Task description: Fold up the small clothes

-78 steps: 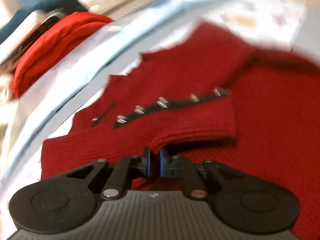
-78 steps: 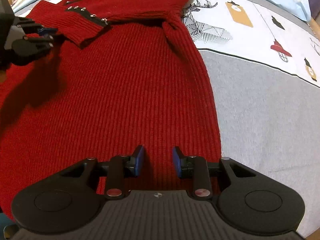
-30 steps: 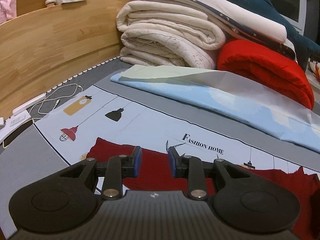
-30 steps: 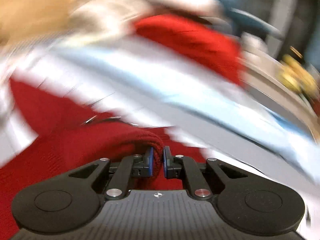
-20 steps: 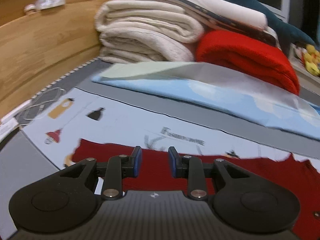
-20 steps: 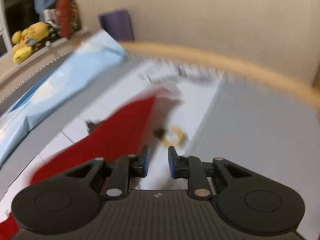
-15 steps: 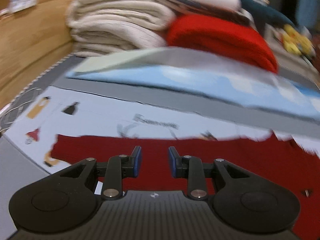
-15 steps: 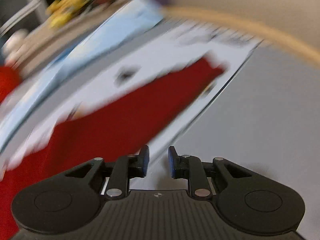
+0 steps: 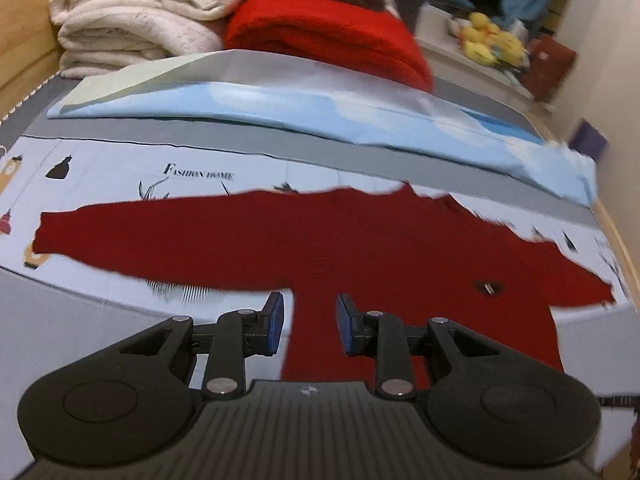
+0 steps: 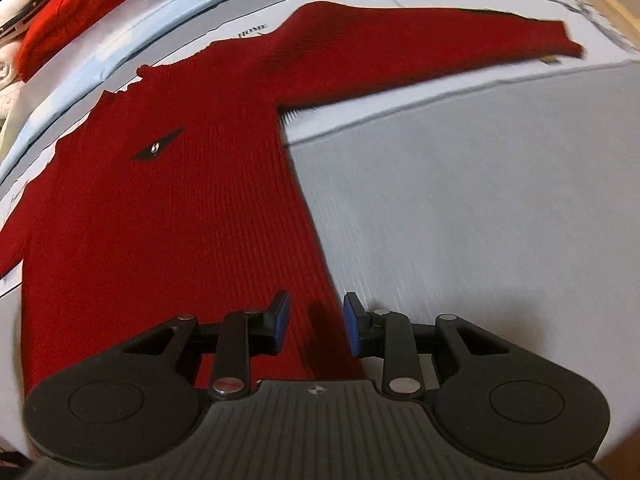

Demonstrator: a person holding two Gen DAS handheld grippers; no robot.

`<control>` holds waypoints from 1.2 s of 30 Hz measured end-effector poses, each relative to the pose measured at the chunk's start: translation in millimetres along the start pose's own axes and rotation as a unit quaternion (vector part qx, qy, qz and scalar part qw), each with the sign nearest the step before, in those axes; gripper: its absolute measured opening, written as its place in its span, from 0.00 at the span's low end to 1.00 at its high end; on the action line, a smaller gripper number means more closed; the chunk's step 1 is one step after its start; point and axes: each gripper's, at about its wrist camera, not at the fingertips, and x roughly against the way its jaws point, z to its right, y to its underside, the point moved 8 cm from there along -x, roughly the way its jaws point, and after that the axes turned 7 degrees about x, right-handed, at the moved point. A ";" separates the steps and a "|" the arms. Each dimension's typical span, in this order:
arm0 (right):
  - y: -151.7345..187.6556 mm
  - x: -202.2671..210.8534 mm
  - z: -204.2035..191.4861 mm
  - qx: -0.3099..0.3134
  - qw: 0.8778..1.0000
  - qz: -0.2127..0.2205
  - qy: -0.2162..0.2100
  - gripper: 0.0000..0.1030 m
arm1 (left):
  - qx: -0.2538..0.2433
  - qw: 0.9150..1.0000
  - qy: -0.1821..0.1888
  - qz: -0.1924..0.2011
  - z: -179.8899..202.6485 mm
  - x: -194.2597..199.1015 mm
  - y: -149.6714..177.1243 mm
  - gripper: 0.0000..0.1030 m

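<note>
A dark red ribbed sweater lies flat on the bed with both sleeves spread out sideways. It also shows in the right wrist view, with a small black tab and metal stud on the chest. My left gripper is open and empty, low over the sweater's left side edge below the armpit. My right gripper is open and empty, straddling the sweater's right side edge lower on the body.
The bed sheet is grey with a printed white band. Behind the sweater lie a folded light blue sheet, a red blanket and stacked cream blankets. A wooden bed frame runs along the right.
Both sleeves, folded over the chest before, now lie spread out flat. Both grippers have let go, opened and swung back over the sweater's side edges.
</note>
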 end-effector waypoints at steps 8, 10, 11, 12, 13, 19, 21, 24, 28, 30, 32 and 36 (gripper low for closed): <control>75.5 36.9 24.5 -0.039 0.998 0.035 -0.019 0.38 | 0.005 0.999 -0.017 -0.043 -18.2 51.8 119.3 0.31; 83.2 34.2 31.0 -0.043 0.999 0.027 -0.012 0.38 | 0.035 0.997 -0.012 -0.070 -31.6 39.4 152.1 0.31; 83.1 37.7 33.2 -0.038 0.998 0.040 -0.007 0.38 | 0.049 0.994 -0.013 -0.094 -39.0 29.2 172.0 0.31; 83.4 39.4 35.5 -0.033 0.998 0.047 0.002 0.38 | 0.060 0.990 -0.020 -0.125 -45.6 19.3 188.1 0.31; 85.0 38.7 37.3 -0.032 0.998 0.047 0.007 0.38 | 0.066 0.985 -0.026 -0.155 -49.5 11.3 202.4 0.31; 104.3 18.0 43.0 -0.030 0.999 -0.008 0.011 0.38 | 0.022 0.984 -0.041 -0.172 -55.8 -1.1 224.4 0.48; 104.9 10.8 39.1 -0.016 1.000 -0.019 0.010 0.38 | 0.035 0.980 -0.050 -0.188 -61.0 -6.1 232.1 0.48; 110.6 3.1 35.2 0.007 0.999 -0.042 0.025 0.38 | 0.033 0.978 -0.056 -0.198 -61.5 -15.0 234.6 0.48; 113.2 -4.0 30.0 0.028 0.998 -0.050 0.037 0.38 | 0.028 0.976 -0.055 -0.209 -59.8 -21.0 246.4 0.48; 113.2 -3.3 29.1 0.033 0.998 -0.047 0.036 0.29 | 0.025 0.975 -0.060 -0.214 -62.0 -25.4 248.4 0.47; 112.9 -1.7 31.1 0.034 0.998 -0.043 0.037 0.13 | 0.024 0.975 -0.059 -0.212 -61.5 -27.9 249.8 0.38; 113.0 11.7 34.7 0.032 0.999 -0.022 0.029 0.08 | 0.011 0.978 -0.034 -0.207 -50.7 -21.4 250.0 0.14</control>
